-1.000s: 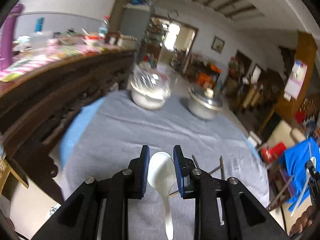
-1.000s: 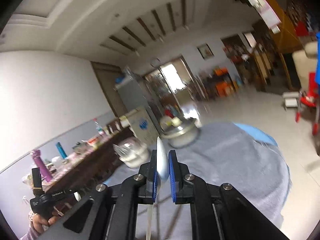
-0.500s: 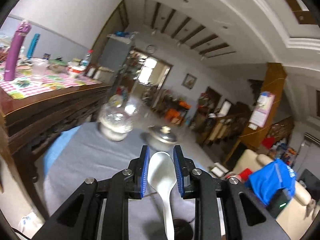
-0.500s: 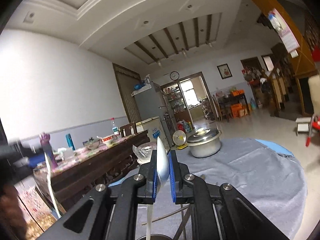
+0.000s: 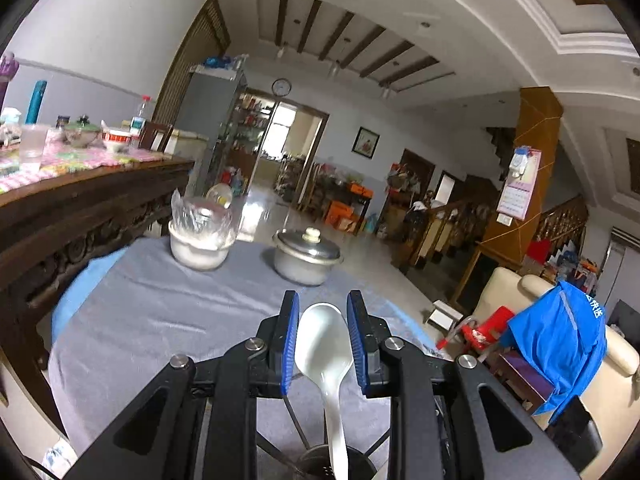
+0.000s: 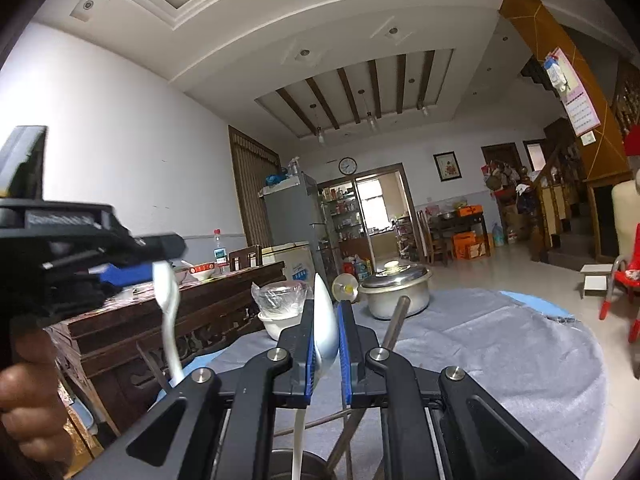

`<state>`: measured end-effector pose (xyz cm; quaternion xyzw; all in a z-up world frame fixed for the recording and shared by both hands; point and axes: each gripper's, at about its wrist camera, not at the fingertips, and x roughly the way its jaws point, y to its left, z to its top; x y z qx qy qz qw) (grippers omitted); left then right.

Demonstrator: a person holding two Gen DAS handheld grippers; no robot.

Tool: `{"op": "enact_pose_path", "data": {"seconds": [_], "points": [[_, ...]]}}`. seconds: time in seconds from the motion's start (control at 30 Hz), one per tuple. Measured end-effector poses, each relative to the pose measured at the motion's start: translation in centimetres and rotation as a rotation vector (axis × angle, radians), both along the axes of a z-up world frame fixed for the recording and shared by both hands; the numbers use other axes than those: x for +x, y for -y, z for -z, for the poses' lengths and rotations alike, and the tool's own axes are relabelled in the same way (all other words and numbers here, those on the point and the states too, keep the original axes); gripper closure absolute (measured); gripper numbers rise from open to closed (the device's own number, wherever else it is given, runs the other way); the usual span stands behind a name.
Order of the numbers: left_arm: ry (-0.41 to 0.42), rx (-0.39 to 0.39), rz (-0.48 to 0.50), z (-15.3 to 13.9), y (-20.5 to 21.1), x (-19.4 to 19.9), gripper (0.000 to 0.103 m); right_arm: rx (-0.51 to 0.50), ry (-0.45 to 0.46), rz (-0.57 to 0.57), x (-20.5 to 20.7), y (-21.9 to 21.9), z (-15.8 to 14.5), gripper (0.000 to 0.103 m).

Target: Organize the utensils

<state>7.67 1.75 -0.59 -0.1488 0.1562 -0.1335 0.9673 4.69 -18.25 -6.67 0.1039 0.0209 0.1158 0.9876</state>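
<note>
Left hand-held gripper [image 5: 323, 334] clamps white spoon [image 5: 325, 350], handle over holder [image 5: 338, 462].

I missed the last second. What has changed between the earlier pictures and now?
Both claws tilted up and drew together over the utensil holder; the left claw now shows in the right view. Each white spoon's handle now reaches into the holder. Unchanged: left claw grips its spoon, right claw grips its own.
</note>
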Motion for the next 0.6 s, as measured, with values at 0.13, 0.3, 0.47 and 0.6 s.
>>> {"op": "enact_pose_path", "data": {"seconds": [0.13, 0.3, 0.47, 0.6], "points": [[-0.013, 0.04, -0.034, 0.9, 1.1, 0.2, 0.077, -0.002, -0.001, 0.001, -0.1, 0.3, 0.5, 0.092], [-0.039, 0.072, -0.057, 1.7, 1.9, 0.5, 0.077, -0.012, -0.006, -0.01, -0.2, 0.3, 0.8, 0.092], [-0.046, 0.091, -0.075, 2.0, 2.1, 0.7, 0.077, -0.02, -0.013, -0.032, -0.3, 0.5, 1.0, 0.092], [-0.048, 0.095, -0.08, 2.0, 2.1, 0.2, 0.077, -0.01, -0.026, -0.034, 0.2, 1.0, 0.8, 0.092]]}}
